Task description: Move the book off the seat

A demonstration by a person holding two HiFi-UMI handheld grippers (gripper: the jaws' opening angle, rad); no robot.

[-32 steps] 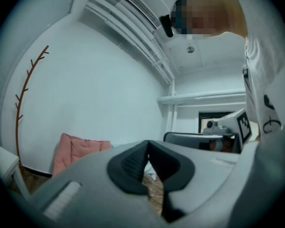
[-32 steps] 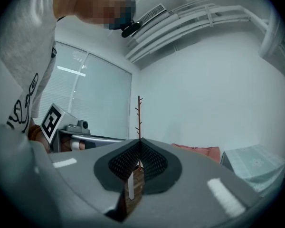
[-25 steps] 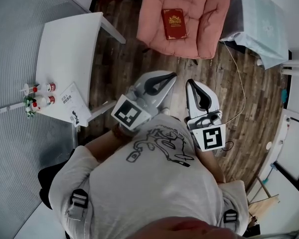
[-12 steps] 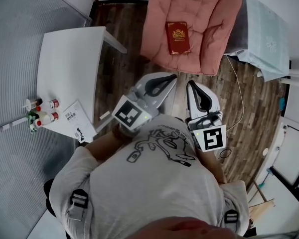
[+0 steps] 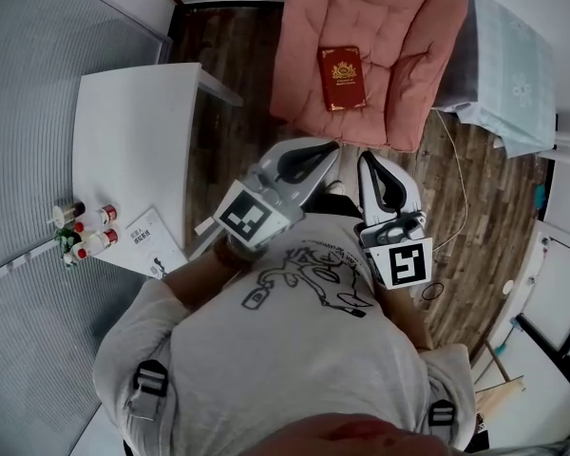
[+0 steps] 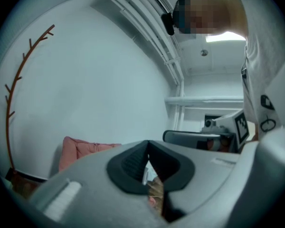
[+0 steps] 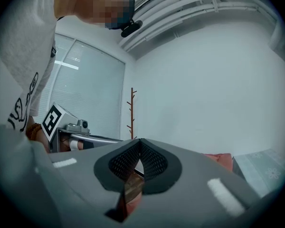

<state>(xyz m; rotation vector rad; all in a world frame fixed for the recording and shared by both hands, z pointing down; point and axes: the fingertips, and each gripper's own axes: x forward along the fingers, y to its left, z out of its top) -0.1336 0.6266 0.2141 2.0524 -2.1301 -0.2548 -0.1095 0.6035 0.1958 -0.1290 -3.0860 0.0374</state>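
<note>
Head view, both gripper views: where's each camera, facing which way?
Head view: on the person's head, steeply down at the pink cushioned armchair holding the red hardcover book; shows white printed shirt, left gripper, right gripper.
Left gripper view: on the left gripper, along its shut jaws toward a white wall; shirt at right.
Right gripper view: on the right gripper, along its shut jaws toward a brown coat stand; shirt at left.
Shared: all three catch the armchair; each gripper view shows the other gripper.
</note>
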